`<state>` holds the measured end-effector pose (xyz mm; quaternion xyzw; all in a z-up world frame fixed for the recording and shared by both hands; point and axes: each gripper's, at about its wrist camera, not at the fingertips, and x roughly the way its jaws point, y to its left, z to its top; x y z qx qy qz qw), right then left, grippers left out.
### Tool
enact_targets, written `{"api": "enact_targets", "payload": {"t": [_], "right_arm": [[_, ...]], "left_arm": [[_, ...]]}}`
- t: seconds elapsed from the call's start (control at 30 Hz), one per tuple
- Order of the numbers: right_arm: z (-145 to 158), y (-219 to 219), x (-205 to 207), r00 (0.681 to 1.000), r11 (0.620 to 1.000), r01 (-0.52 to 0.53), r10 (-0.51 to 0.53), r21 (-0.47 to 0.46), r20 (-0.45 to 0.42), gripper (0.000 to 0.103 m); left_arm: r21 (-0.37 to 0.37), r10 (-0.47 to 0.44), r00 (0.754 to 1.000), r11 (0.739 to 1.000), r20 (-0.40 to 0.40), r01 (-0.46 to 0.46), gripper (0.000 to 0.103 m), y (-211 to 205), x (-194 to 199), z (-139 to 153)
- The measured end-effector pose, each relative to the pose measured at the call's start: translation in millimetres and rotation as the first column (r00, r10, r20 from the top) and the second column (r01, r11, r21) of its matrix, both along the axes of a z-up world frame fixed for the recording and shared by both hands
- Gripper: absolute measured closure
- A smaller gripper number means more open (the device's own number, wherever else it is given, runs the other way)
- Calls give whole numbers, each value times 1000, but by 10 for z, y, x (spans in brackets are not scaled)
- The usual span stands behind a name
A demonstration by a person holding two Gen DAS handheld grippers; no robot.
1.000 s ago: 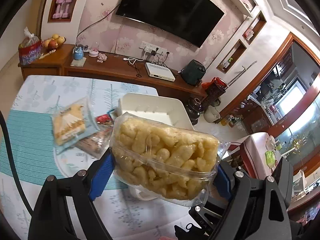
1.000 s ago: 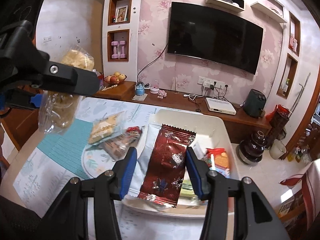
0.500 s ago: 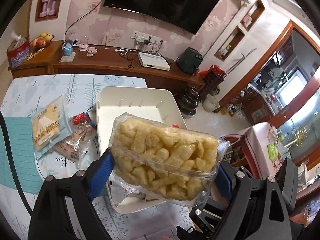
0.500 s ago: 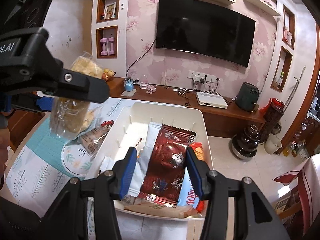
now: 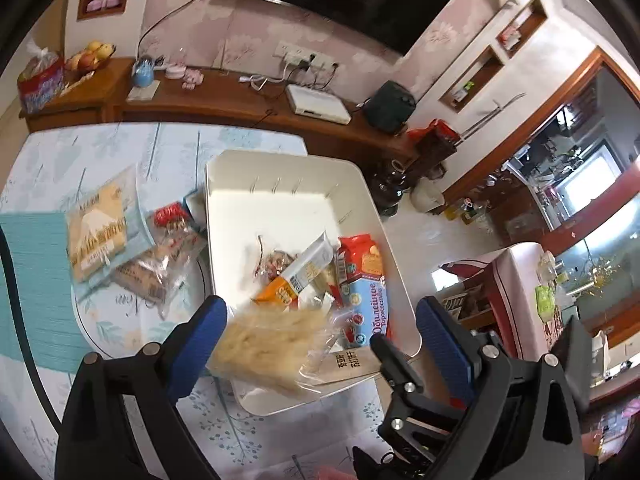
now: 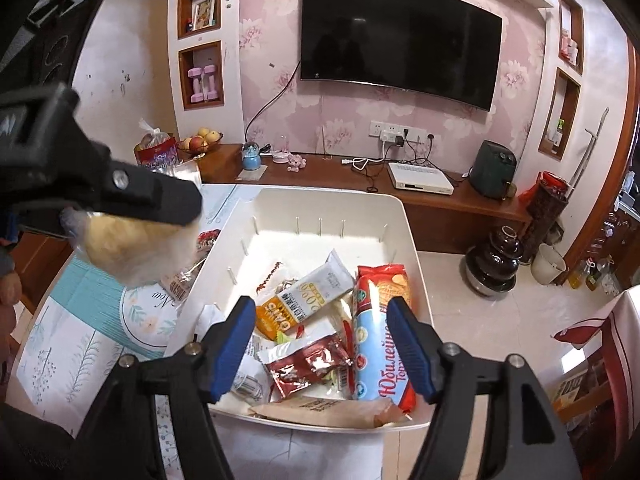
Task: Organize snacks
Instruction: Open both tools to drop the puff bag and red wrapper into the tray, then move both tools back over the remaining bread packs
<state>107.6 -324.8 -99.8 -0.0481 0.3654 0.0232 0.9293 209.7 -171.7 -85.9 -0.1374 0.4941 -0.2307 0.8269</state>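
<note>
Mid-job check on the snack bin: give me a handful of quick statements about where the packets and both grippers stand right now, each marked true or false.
1. The dark red foil packet lies inside the white bin. True.
2. The right gripper is clamped on that packet. False: its jaws are opening and stand clear of it.
3. The bag of yellow puffs shows between the left gripper fingers. True, blurred; those jaws are opening.
4. The bin holds no snacks. False: several packets lie in it, including a red and blue biscuit roll.
5. Two packets lie on the table outside the bin. True.
</note>
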Motion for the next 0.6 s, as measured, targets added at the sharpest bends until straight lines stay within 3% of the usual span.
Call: {"api": "enact_targets", "payload": {"t": [0.27, 0.6], "right_arm": [[22, 288, -60, 999, 999, 45, -45, 22, -7, 35], [-31, 967, -191, 996, 996, 79, -77, 50, -40, 35]], "left_arm": [[-3, 8, 998, 1000, 59, -8, 8, 418, -114, 232], [0, 49, 995, 999, 83, -50, 8, 1422, -296, 310]]}}
